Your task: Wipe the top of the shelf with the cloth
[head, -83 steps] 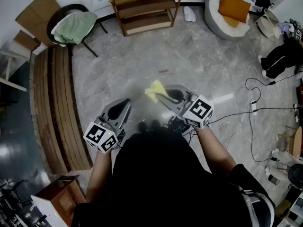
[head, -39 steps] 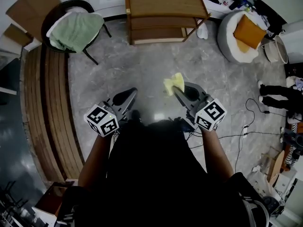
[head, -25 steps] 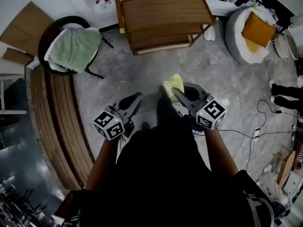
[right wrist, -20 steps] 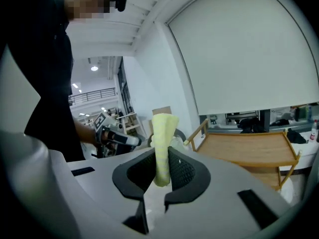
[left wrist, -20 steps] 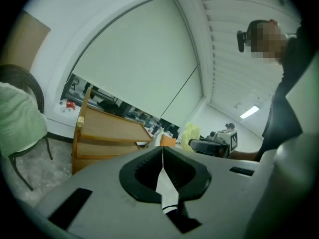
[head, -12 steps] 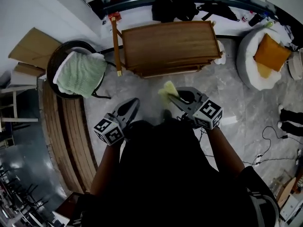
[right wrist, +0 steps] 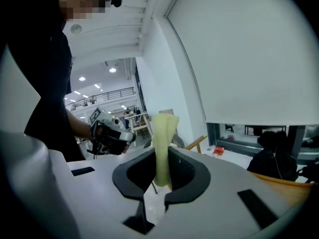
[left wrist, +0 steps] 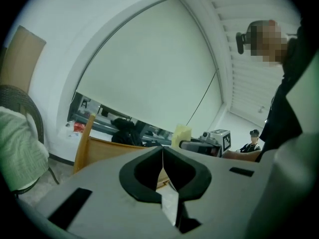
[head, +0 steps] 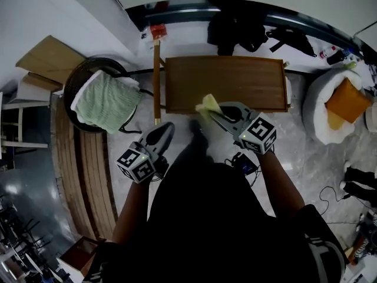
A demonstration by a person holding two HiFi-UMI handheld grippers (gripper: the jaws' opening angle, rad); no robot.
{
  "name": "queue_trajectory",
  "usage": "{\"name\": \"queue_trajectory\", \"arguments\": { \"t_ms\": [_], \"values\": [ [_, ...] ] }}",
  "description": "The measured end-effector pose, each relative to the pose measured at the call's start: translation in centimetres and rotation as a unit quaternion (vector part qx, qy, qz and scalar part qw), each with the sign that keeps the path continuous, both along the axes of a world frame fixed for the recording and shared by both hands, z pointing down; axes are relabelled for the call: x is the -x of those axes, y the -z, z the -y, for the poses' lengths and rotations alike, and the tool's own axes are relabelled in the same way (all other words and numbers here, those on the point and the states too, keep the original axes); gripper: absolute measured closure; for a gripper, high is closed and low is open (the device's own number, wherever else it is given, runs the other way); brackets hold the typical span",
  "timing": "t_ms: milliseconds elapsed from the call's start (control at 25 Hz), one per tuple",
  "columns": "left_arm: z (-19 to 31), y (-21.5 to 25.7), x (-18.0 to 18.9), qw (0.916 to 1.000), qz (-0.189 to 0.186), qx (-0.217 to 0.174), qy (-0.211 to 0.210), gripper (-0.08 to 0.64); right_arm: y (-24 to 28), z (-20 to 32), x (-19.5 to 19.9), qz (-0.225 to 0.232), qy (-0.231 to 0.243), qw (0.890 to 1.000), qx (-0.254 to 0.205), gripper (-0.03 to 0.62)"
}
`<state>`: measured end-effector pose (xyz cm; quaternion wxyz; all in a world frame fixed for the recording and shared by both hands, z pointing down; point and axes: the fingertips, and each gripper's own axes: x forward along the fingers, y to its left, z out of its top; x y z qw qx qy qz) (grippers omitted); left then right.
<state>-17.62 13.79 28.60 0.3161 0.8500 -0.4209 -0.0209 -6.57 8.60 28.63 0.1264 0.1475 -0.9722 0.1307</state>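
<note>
Cloth [head: 207, 103] pinched in right gripper [head: 212, 112] jaws over the shelf [head: 247, 81]; left gripper [head: 166, 127] jaws closed, empty.

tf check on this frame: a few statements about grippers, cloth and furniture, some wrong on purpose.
1. The right gripper is shut on the yellow cloth. True.
2. The left gripper holds a second cloth. False: its jaws are together with nothing between them.
3. A green towel lies over the chair left of the shelf. True.
4. The orange cushion lies on the shelf top. False: it sits on the white pouf to the shelf's right.
</note>
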Motion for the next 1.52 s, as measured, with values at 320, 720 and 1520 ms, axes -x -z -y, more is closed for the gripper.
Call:
{"name": "queue_trajectory", "arguments": {
  "t_ms": [320,720,1520],
  "values": [
    [11.1,-3.2,1.6,0.9983,-0.019,0.051,0.021,0.548,-3.0,9.6,4.5,-0.051,-0.008,0.998,0.046,0.543],
    [20.2,-9.5,2.2,0.9747,0.034,0.183,0.123,0.548,-9.2,19.8,7.3,-0.050,-0.103,0.980,0.165,0.543],
    [27.3,-16.2,5.7,0.9475,0.099,0.241,0.185,0.549,-25.9,24.1,16.4,-0.124,-0.134,0.939,0.290,0.543]
  ]
}}
